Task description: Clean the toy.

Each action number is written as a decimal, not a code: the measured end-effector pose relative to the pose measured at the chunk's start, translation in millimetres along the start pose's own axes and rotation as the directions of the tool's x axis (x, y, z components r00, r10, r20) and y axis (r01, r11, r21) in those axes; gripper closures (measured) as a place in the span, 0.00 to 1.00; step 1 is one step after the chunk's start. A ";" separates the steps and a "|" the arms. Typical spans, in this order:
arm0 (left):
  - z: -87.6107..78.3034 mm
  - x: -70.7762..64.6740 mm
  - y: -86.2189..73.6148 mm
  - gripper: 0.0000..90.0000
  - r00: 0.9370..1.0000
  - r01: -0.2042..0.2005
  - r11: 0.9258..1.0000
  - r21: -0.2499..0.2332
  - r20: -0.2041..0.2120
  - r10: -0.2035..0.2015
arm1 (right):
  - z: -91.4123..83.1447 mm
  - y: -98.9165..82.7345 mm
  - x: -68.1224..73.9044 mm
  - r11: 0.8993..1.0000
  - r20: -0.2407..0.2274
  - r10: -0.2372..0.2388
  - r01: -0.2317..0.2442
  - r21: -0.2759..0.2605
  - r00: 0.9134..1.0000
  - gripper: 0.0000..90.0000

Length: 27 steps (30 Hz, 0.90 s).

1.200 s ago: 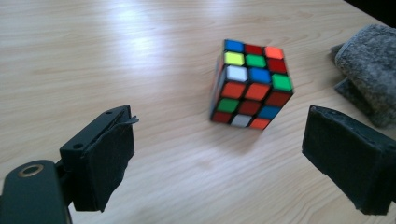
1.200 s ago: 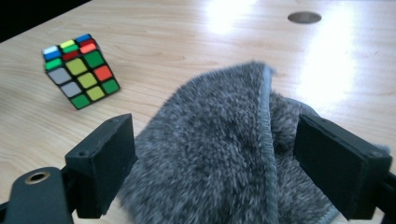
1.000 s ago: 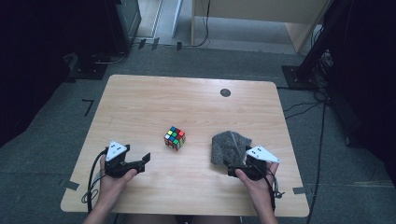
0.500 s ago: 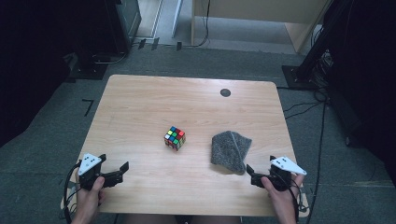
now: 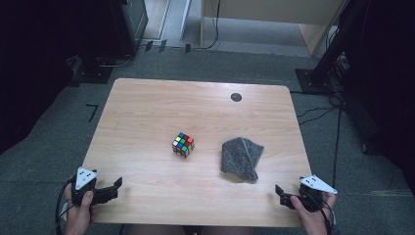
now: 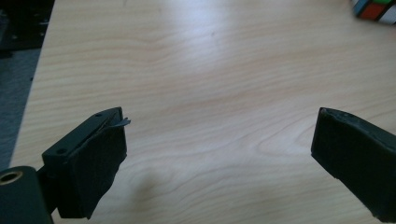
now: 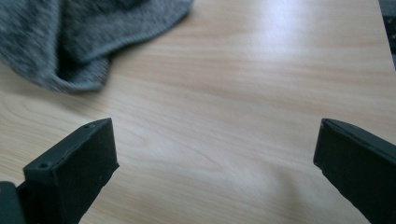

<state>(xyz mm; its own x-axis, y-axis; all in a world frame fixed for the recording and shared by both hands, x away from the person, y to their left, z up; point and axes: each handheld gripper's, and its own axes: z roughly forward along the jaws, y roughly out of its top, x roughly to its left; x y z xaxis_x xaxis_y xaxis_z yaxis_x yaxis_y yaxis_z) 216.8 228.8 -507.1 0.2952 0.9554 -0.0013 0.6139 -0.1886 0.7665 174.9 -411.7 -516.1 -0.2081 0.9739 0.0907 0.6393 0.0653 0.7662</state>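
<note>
the left gripper [image 5: 115, 188] sits at the near left corner of the desk [image 5: 147, 112], held in the person's left hand [image 5: 82, 211], its grey three-cornered plate on top. its jaws stand wide apart with nothing between them; in the left gripper view the left gripper [image 6: 217, 154] frames bare wood grain, and a corner of the puzzle cube [image 6: 376, 9] peeks in at the top right, well apart from the jaws.

the right gripper [image 5: 280, 192] sits at the near right corner of the desk, gripped by the right hand [image 5: 313, 215], also with a grey plate on top. its jaws are spread wide as well, holding nothing. in the right gripper view the right gripper [image 7: 215, 158] looks over bare desk, with the grey cloth [image 7: 79, 37] lying ahead at the upper left, near but not touching the jaws.

the puzzle cube [image 5: 183, 144] rests near the middle of the desk, a little toward the near edge, with coloured squares showing on its top and sides. the grey cloth [image 5: 241, 157] lies crumpled and folded just to the right of the cube, apart from it, closer to the right edge. a small dark round disc [image 5: 236, 97] is set in the desk close to the far edge, toward the far right corner. both grippers are well apart from the cube.
</note>
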 end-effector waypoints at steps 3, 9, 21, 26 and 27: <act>1.0 1.7 -2.6 0.04 1.000 -0.009 1.000 0.012 -0.025 0.009 | 3.3 -5.1 -3.4 1.000 0.007 0.017 -0.017 0.018 1.000 0.00; 8.2 -0.5 -3.4 0.04 0.999 -0.041 0.997 0.059 -0.012 0.042 | 8.7 -5.5 -2.3 0.997 0.053 -0.010 0.006 0.076 0.999 0.01; 14.2 1.2 -2.8 0.04 1.000 -0.019 0.994 0.111 0.002 0.019 | 10.2 -5.3 -0.7 0.996 0.069 -0.021 0.015 0.089 0.997 0.00; 14.7 1.1 -2.5 0.04 1.000 -0.021 0.994 0.110 0.005 0.021 | 10.5 -5.1 -0.4 0.996 0.072 -0.019 0.012 0.090 0.997 0.00; 14.9 1.0 -2.4 0.04 1.000 -0.023 0.994 0.110 0.006 0.022 | 10.6 -5.1 -0.4 0.996 0.073 -0.019 0.012 0.089 0.997 0.00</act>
<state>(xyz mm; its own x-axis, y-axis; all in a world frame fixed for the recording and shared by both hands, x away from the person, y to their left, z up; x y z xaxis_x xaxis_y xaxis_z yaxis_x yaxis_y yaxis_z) 226.6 226.9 -518.5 0.3131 0.9496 0.0119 0.6839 -0.2341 0.6910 179.6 -410.1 -526.8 -0.1658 0.9857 0.0299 0.7001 0.0963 0.7075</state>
